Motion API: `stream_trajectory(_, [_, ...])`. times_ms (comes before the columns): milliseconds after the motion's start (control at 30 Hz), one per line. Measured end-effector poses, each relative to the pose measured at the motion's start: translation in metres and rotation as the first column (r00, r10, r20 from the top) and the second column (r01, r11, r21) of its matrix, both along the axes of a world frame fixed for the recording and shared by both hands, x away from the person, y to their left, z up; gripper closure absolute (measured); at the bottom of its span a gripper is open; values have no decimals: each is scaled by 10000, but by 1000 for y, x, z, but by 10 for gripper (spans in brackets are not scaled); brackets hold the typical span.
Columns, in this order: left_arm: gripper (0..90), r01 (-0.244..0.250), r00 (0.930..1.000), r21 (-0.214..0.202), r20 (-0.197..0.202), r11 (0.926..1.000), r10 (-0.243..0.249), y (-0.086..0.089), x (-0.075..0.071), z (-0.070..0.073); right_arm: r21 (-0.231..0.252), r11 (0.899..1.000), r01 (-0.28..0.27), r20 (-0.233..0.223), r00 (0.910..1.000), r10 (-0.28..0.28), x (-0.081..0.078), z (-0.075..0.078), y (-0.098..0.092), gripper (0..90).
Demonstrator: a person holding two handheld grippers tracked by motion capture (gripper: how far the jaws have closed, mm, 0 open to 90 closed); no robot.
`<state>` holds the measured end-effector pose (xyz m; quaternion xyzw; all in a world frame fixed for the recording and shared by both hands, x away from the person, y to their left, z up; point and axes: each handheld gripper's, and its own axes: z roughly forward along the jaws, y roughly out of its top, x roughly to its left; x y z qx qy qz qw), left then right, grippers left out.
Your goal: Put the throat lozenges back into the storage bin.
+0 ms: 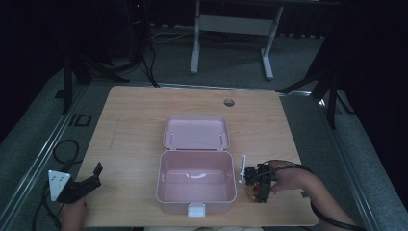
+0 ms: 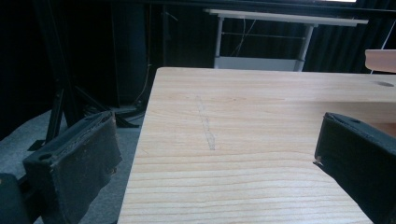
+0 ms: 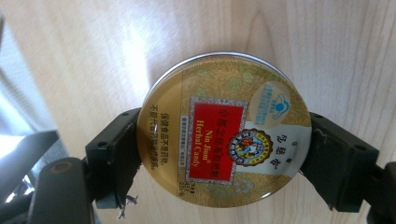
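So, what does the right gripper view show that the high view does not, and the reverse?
The right gripper view alone makes the round candy tin readable, clamped at its rim between the black jaws. The high view alone gives the open pink box, its lid and the left gripper. Both share the wooden table and the right gripper.

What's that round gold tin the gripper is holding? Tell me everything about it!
The round tin is a flat candy tin that looks like metal, with a silvery rim. Its gold lid has leafy patterns, a red label reading "Nin Jiom Herbal Candy", Chinese writing and a small blue-and-white emblem. The lid is on. The right gripper clamps it by its edge, one black jaw on each side, lid facing the camera, over the wooden table to the right of the open pink box.
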<state>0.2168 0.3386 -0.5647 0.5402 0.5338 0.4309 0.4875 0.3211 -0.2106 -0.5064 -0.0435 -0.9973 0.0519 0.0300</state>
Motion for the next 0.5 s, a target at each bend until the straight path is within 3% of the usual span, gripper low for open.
stream_trajectory(500, [4, 10, 10000, 6, -2, 10000, -10, 0, 0, 0, -94, 9995, -314, -6, 9995, 314, -14, 28, -7, 198])
